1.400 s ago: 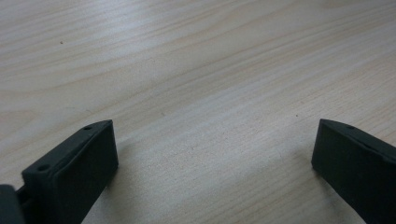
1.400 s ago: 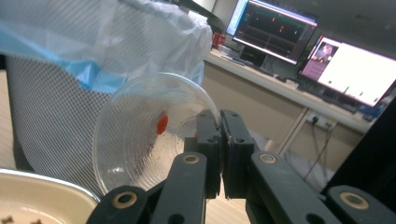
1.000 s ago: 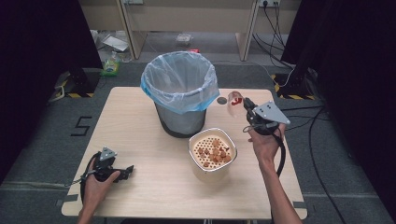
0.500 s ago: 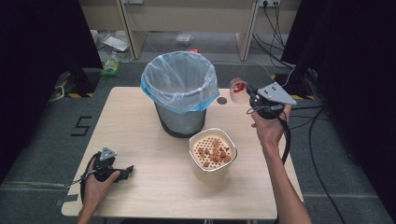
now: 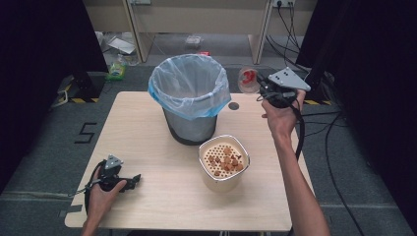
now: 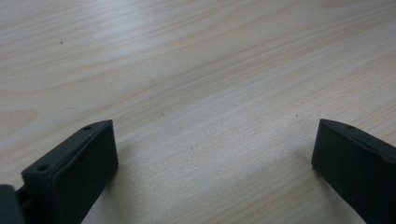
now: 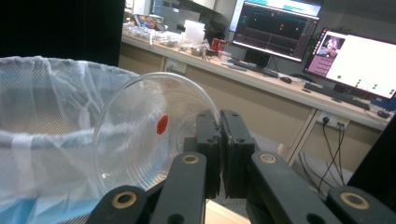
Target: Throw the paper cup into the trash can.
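The left tongs (image 5: 132,180) rest wide apart on the bare wooden surface (image 5: 147,123) at its near left. Well to their right stands a pale perforated tub (image 5: 223,162) of brownish bits. Beyond it, the right tongs (image 5: 259,84) pinch a clear plastic cup (image 5: 248,79) by its rim, raised just beside the lined bin (image 5: 189,101).
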`<action>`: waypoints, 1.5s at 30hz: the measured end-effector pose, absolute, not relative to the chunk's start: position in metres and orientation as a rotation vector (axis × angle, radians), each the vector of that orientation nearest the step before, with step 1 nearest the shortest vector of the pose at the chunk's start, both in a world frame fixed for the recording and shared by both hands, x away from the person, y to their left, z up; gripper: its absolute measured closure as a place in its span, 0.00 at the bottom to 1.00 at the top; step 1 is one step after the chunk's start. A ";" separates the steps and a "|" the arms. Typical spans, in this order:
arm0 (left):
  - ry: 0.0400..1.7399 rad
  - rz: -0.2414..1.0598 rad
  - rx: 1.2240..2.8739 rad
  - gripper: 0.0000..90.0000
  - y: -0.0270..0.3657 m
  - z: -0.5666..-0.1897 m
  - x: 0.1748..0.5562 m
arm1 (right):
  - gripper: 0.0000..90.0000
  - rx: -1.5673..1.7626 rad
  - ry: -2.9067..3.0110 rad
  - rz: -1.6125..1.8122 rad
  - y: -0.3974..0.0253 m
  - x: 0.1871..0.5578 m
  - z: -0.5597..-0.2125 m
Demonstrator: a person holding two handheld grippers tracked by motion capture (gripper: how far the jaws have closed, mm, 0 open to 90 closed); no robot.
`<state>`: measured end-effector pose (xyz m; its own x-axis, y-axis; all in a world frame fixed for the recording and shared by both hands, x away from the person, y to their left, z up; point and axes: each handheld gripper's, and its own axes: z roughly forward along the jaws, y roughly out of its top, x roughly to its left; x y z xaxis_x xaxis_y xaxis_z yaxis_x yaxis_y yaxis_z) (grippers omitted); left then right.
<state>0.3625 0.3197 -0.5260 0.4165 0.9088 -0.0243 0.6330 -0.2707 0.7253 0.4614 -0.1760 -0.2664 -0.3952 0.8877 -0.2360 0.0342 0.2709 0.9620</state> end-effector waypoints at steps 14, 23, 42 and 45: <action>1.303 0.531 2.007 0.00 0.320 -0.526 0.362 | 0.97 0.786 1.692 1.248 -0.135 0.477 -0.227; 1.302 0.530 2.009 0.00 0.320 -0.526 0.362 | 0.97 0.744 1.792 1.273 -0.085 0.493 -0.230; 1.298 0.531 2.012 0.00 0.320 -0.526 0.362 | 0.74 0.791 2.003 1.266 -0.017 0.526 -0.261; 1.297 0.531 2.011 0.00 0.320 -0.526 0.362 | 0.69 0.792 2.009 1.281 -0.021 0.524 -0.259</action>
<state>0.3617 0.3198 -0.5259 0.4209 0.9069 -0.0222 0.6312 -0.2752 0.7252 0.5235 -0.0208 -0.2591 -0.6278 0.7571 -0.1808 0.1558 0.3498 0.9238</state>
